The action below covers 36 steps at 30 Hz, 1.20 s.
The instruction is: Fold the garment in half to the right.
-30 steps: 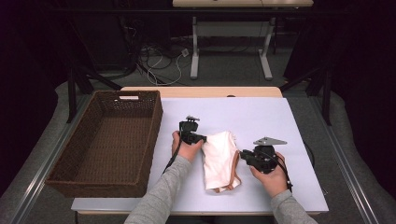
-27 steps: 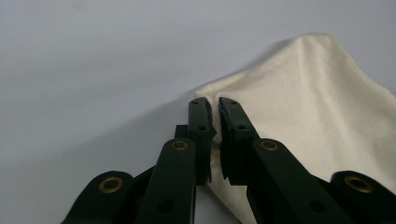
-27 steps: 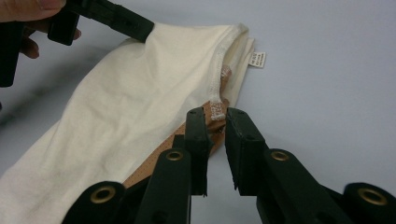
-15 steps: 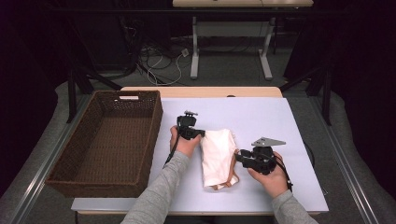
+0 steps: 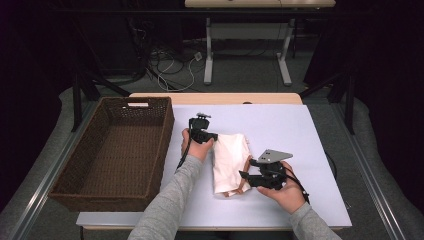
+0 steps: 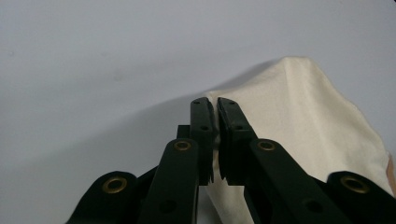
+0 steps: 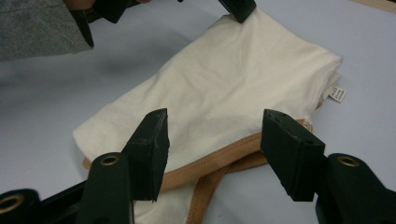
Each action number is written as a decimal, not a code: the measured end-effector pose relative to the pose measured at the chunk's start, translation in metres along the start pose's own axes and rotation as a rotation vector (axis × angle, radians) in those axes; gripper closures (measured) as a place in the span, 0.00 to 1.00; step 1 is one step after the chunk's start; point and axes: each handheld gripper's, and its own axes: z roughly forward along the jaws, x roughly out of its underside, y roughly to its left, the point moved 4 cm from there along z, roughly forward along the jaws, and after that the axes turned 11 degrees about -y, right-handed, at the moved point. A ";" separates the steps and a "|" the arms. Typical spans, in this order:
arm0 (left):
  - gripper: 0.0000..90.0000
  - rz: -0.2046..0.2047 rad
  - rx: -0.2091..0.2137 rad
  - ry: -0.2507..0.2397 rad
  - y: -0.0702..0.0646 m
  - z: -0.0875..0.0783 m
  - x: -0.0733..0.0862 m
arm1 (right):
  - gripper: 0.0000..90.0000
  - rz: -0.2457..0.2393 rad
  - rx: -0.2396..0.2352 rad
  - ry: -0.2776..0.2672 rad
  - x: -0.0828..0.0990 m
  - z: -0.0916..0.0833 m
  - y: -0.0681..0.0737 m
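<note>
A folded cream cloth (image 5: 229, 159) with a tan trim lies on the white table (image 5: 300, 135). My left gripper (image 5: 214, 138) is shut on the cloth's far left edge. In the left gripper view the jaws (image 6: 215, 105) pinch the cream cloth (image 6: 299, 116), which rises off the table there. My right gripper (image 5: 246, 178) sits at the cloth's near right edge. Its jaws (image 7: 217, 123) have just been opening and stand apart, with the cream cloth (image 7: 233, 70) and its tan band (image 7: 219, 158) between them, the pads not pressing. The left gripper's jaw tip (image 7: 240, 9) bites the far corner.
A long brown wicker basket (image 5: 162, 150) stands on the table's left side, close to the left forearm (image 5: 170, 205). A small white label (image 7: 337, 94) hangs at the cloth's edge. A desk frame and cables are on the floor behind the table.
The right gripper's jaws have opened off the cloth's near edge. The left hand has drawn the pinched edge slightly toward the far left, and the cloth lies longer and flatter.
</note>
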 end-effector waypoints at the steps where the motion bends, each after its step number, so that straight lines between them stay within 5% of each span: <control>1: 0.95 -0.003 -0.004 -0.002 0.000 0.000 -0.001 | 0.45 -0.006 -0.006 0.001 -0.001 0.001 0.001; 15: 0.95 0.011 -0.006 0.005 0.006 -0.001 -0.002 | 0.39 -0.097 -0.046 0.048 -0.012 0.004 0.007; 26: 0.95 0.022 -0.007 0.001 0.006 -0.002 -0.004 | 0.22 -0.209 -0.044 0.096 -0.022 0.009 0.013; 36: 0.95 0.040 -0.004 0.003 0.005 -0.003 -0.004 | 0.06 -0.288 -0.132 0.156 -0.026 0.012 0.028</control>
